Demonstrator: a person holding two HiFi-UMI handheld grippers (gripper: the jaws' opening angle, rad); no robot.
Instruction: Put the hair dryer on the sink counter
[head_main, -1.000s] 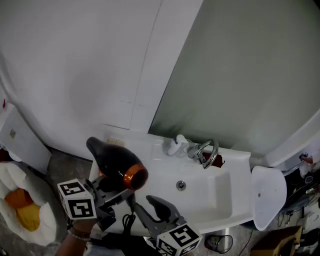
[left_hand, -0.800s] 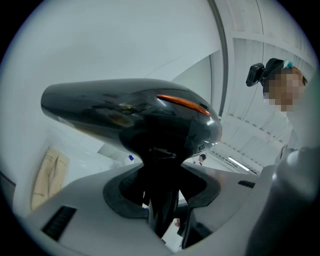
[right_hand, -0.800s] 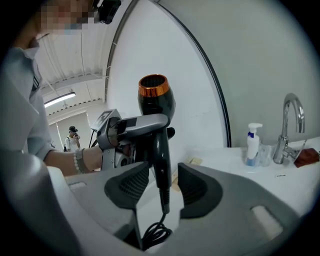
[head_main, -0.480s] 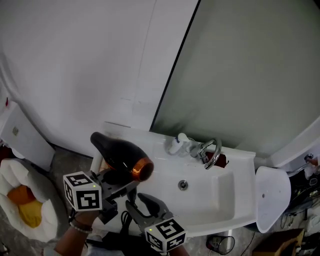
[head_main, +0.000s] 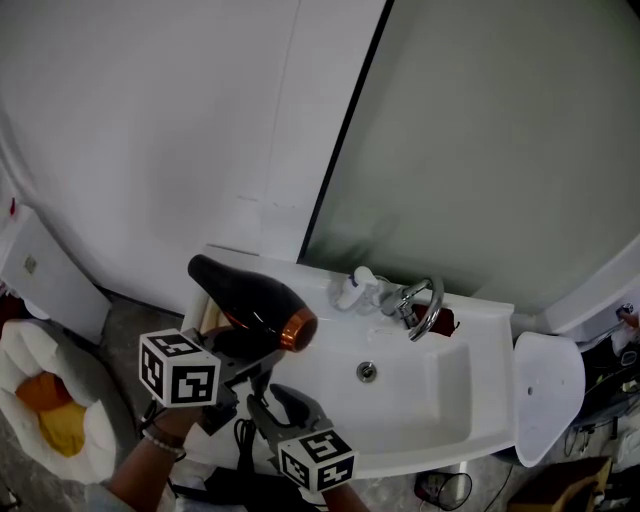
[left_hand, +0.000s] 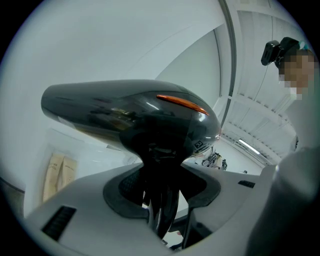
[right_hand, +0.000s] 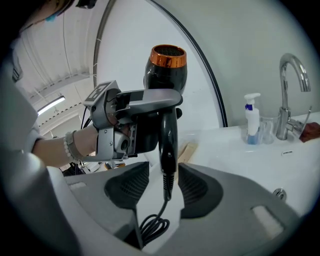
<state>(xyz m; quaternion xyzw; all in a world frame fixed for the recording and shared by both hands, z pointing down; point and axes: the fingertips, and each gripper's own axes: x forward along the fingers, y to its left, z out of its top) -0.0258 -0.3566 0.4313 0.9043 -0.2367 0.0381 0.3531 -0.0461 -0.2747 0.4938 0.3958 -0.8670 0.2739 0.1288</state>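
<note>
Left claw (left_hand: 161, 197) clamps hair dryer (left_hand: 130, 112), hiding most of its handle.

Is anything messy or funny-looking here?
Nothing is spilled or broken. Only the hair dryer isn't put down: the left gripper holds it by the handle above the sink counter, and its cord dangles in loops near the open right gripper.

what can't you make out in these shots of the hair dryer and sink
- Cord, far end: in the right gripper view it is cut off behind that gripper's own body.
- Red item by the faucet: in the head view it is too small to identify and sits partly behind the spout.
- Sink counter, left part: in the head view it is covered by the hair dryer and the left gripper.
</note>
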